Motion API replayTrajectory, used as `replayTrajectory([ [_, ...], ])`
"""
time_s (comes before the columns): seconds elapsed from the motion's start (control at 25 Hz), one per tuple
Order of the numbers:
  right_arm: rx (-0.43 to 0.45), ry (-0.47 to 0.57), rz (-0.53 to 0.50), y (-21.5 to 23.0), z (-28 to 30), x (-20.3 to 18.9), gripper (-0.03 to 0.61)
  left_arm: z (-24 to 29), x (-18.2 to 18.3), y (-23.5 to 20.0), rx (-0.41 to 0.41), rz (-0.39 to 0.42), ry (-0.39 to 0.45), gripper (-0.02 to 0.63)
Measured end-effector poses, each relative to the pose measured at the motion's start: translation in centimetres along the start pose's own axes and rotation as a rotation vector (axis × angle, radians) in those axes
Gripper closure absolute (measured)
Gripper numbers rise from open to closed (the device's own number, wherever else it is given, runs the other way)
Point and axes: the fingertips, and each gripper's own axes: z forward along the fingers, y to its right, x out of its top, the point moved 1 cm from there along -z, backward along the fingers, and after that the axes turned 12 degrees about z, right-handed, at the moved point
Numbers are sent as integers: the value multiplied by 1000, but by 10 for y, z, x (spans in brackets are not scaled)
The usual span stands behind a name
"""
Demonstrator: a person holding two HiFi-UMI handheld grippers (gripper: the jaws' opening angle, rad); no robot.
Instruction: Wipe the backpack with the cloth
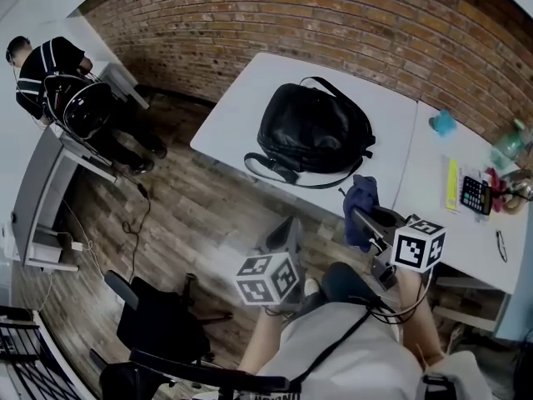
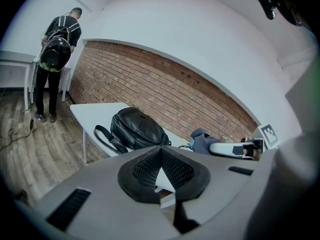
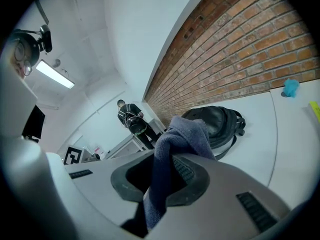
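Backpack (image 1: 312,132) lies mid-table on the white table (image 1: 229,111), with its strap looping toward the near edge and bare tabletop all around it. Right gripper (image 1: 364,220) pinches the blue cloth (image 1: 361,200) right at that near edge, apart from the bag. Left gripper (image 1: 288,233) is over the wood floor, short of the table. The left gripper view shows its jaws pressed together with nothing between. Only the head view shows the calculator (image 1: 474,194) on the adjoining table. A person (image 1: 52,72) stands well apart, far left.
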Motion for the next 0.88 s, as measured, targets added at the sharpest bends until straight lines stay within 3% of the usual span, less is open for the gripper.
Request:
replayTrajectory([
  [0.16,-33,-11,5,12,11,-2,532,6,-9,-17,14,-19,-27,611],
  [0.36,-30,-11,13,34,40,23,532,37,6,-42,29,-21,-35,611],
  [0.88,-126,38,88,118,112,130,532,173,80,-92,-41,80,-143,611],
])
